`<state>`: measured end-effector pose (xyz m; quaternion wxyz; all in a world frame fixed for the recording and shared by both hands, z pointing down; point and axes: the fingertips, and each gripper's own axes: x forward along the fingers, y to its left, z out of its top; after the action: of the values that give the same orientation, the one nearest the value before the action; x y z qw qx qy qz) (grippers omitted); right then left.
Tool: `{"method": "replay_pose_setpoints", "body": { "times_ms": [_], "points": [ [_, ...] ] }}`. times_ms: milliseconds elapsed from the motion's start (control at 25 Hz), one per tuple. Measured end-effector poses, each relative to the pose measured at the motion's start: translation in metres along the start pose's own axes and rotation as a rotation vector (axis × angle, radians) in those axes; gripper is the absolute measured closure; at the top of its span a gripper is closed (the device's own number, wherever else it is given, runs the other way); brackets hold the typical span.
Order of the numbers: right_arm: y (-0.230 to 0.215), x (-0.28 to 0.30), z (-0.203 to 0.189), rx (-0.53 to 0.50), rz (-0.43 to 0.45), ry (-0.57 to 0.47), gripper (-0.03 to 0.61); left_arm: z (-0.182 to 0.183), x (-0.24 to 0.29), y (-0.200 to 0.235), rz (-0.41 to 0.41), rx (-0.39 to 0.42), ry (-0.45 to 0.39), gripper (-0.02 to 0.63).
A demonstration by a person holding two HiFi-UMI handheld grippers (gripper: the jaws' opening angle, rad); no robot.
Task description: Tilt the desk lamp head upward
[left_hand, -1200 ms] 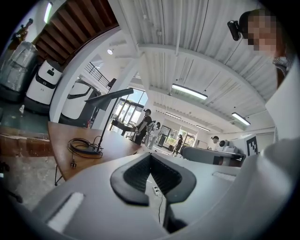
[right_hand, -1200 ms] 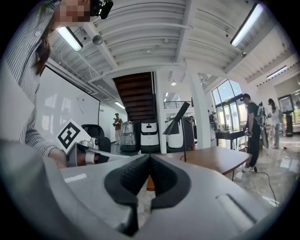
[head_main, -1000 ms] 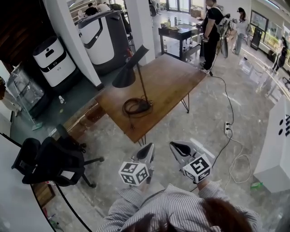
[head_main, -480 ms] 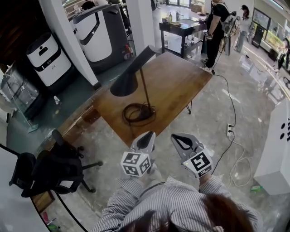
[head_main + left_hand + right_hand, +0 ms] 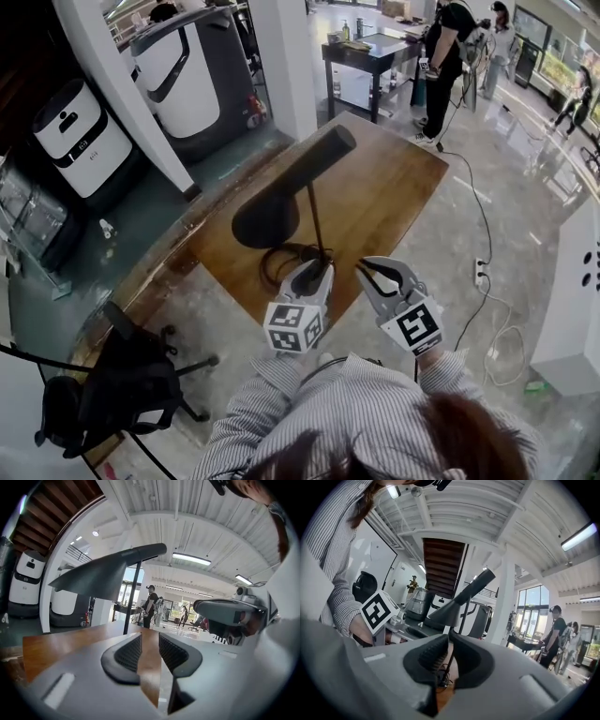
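The black cone-shaded desk lamp [image 5: 274, 212] stands on the brown wooden table [image 5: 398, 183]. Its thin stem [image 5: 316, 223] rises from a base ringed by a coiled dark cord [image 5: 281, 258]. The head slopes down and the wide mouth faces the tabletop, so by my read the tilt hasn't begun. All of the job is still ahead: reach in, take the shade, swing it up.

Now the left gripper [image 5: 313, 273], at the near edge of the table. Its jaws are opening, with a clear gap between the ribbed pads [image 5: 129, 652]. Nothing sits in that gap, only bare wood showing through. From the left gripper view the shade [image 5: 96, 577] hangs above and beyond, not touched.

Over to the right gripper [image 5: 367, 268], just beside it. Its jaws are only starting to part, and there's a thin slit between them. They hold nothing, though in the right gripper view the stem [image 5: 461, 616] shows beyond the slit.
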<state>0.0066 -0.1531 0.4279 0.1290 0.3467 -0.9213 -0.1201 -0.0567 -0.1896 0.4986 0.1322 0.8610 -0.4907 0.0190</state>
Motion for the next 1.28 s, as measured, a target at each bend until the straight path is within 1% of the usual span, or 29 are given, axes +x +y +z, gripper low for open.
{"method": "replay_pose_setpoints", "body": {
  "times_ms": [80,240,360,480,600,680,760,960,1080,1160,1280],
  "points": [
    [-0.008,0.01,0.001,-0.01,-0.006,0.011,0.555,0.004,0.015,0.013,0.012,0.004,0.004,0.474],
    [-0.027,0.021,0.006,-0.038,-0.021,0.025,0.555,0.01,0.043,0.028,0.024,0.013,0.009,0.459],
    [-0.039,0.026,0.015,-0.072,-0.036,0.016,0.555,0.009,0.055,0.037,0.039,0.014,0.011,0.448],
    [-0.05,0.033,0.026,-0.144,-0.032,0.009,0.548,0.011,0.065,0.045,0.06,0.009,0.009,0.439],
    [-0.059,0.04,0.036,-0.226,-0.016,0.025,0.523,0.011,0.072,0.049,0.072,-0.006,0.011,0.434],
    [-0.066,0.043,0.043,-0.302,-0.023,0.058,0.508,0.012,0.076,0.053,0.078,-0.013,0.012,0.434],
    [-0.073,0.044,0.053,-0.405,-0.035,0.084,0.495,0.011,0.08,0.056,0.083,-0.013,0.017,0.434],
    [-0.086,0.041,0.095,-0.667,-0.097,0.059,0.463,0.006,0.086,0.054,0.076,0.003,0.046,0.437],
    [-0.093,0.041,0.115,-0.833,-0.138,0.056,0.423,0.006,0.09,0.053,0.074,0.003,0.053,0.439],
    [-0.096,0.042,0.122,-0.934,-0.153,0.064,0.4,0.004,0.091,0.053,0.072,0.002,0.059,0.449],
    [-0.101,0.042,0.133,-1.051,-0.183,0.07,0.379,0.002,0.092,0.053,0.073,-0.001,0.064,0.477]
  ]
}}
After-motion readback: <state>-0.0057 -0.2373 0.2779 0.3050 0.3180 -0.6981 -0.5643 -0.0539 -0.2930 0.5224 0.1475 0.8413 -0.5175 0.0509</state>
